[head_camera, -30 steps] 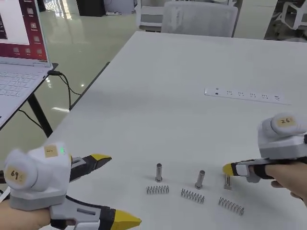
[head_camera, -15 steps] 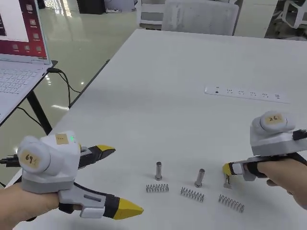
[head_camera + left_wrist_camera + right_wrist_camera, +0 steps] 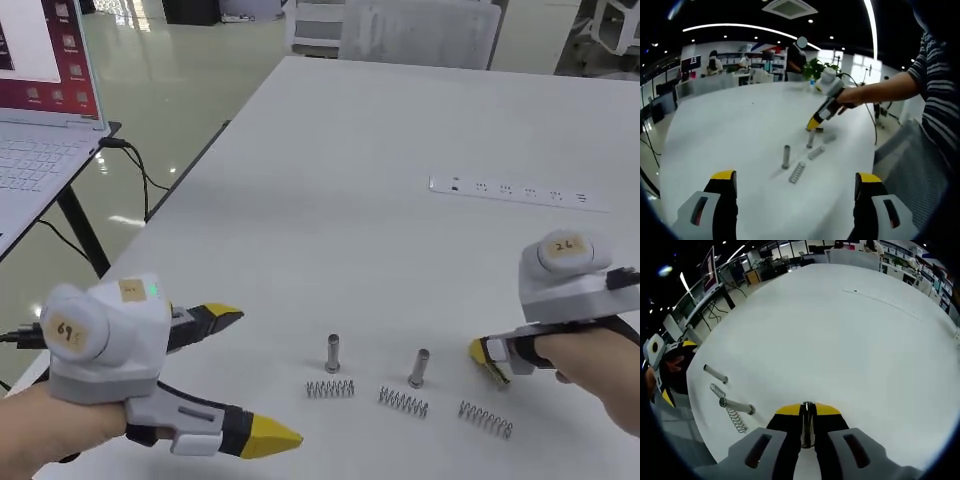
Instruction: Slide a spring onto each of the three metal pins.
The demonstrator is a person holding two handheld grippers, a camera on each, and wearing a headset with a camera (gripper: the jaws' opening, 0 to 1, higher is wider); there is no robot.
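A large white table (image 3: 380, 150) spreads from the bottom of the head view to its upper right. An open laptop (image 3: 40, 110) with a red-and-white screen sits on a separate stand at the upper left. A grey chair (image 3: 420, 35) stands at the table's far edge, top centre. A white power strip (image 3: 518, 194) lies flat on the table, right of centre.

At the lower left, the left gripper (image 3: 265, 376), white with yellow-tipped black jaws, is held above the table with its jaws spread wide apart and nothing between them. At the right edge, the right gripper (image 3: 487, 358) points its yellow tips toward the middle of the frame, low over the table. In the right gripper view its jaws are closed on a metal pin (image 3: 807, 427), which lies lengthwise between them.

Two more pins stand upright on the table in the lower centre of the head view: a left pin (image 3: 333, 352) and a middle pin (image 3: 420, 367). Three springs lie flat in a row just below them: a left spring (image 3: 330, 388) beneath the left pin, a middle spring (image 3: 403, 402) beneath the middle pin, and a right spring (image 3: 486, 419) at the lower right, just below the right gripper's tips. No spring sits on any pin.
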